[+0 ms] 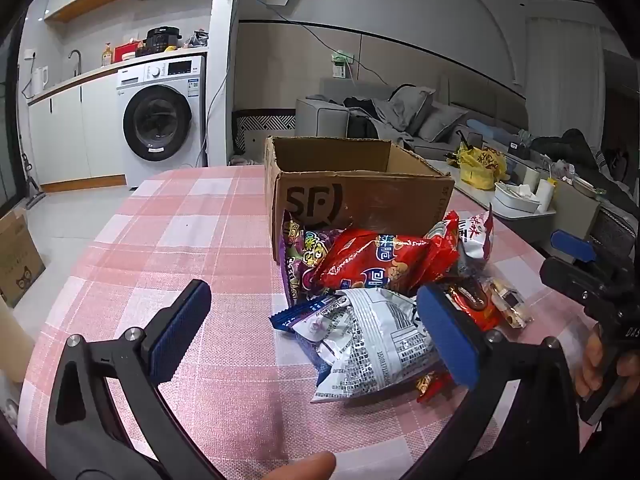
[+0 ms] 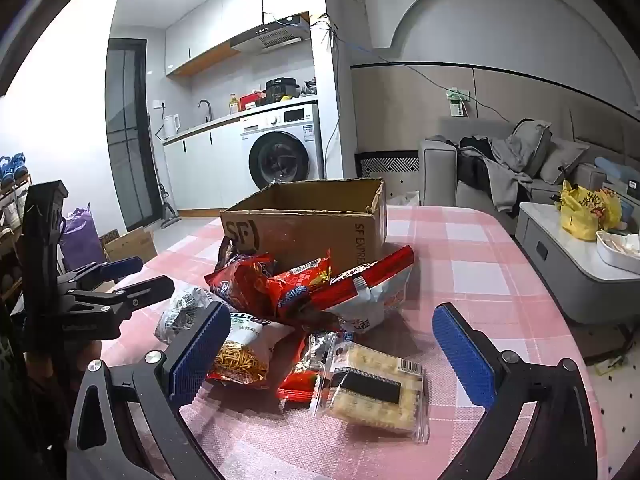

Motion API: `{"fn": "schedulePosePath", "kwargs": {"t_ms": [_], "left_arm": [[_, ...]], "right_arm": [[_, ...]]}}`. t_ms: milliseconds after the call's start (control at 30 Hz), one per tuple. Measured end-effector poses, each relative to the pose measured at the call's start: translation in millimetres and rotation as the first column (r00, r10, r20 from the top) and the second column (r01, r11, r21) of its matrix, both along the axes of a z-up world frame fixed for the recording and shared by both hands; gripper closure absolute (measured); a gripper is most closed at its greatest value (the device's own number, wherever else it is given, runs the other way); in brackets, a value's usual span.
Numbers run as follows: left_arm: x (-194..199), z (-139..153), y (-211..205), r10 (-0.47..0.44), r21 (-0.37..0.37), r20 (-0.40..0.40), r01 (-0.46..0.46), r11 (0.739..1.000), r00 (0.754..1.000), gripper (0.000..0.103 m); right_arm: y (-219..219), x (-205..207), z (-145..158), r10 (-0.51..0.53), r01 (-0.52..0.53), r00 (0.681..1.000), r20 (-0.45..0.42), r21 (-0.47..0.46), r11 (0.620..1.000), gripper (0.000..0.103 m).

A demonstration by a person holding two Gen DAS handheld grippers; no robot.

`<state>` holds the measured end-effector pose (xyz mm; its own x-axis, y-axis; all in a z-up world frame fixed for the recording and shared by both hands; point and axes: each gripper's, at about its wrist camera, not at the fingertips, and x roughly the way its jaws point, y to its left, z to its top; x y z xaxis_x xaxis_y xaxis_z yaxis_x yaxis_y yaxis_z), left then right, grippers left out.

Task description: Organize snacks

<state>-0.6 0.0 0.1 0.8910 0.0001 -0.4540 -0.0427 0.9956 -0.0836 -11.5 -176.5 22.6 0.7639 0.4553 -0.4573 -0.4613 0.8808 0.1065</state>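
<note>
1. White washing machine (image 2: 285,148) under a kitchen counter (image 2: 200,126), range hood (image 2: 272,38) above.
2. Grey sofa (image 2: 500,168) along a panelled wall.
3. Pale tiled floor (image 1: 68,216).
4. Low coffee table (image 2: 560,248) beside the sofa.

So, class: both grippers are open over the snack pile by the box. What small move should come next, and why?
Probably lower the right gripper and close its fingers on the clear cracker pack. It lies nearest, loose at the pile's front, already between the open fingers, and the cardboard box stands open behind.
</note>
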Motion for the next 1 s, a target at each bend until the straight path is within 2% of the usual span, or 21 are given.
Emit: {"fn": "schedulePosePath", "kwargs": {"t_ms": [1000], "left_arm": [[-0.1,2.0,1.0,0.003,-0.001,-0.018,-0.003,1.000,1.000,0.000]], "right_arm": [[1.3,-2.0,-0.8,0.004,-0.004,1.000,0.016,0.005,1.000,0.000]]}}
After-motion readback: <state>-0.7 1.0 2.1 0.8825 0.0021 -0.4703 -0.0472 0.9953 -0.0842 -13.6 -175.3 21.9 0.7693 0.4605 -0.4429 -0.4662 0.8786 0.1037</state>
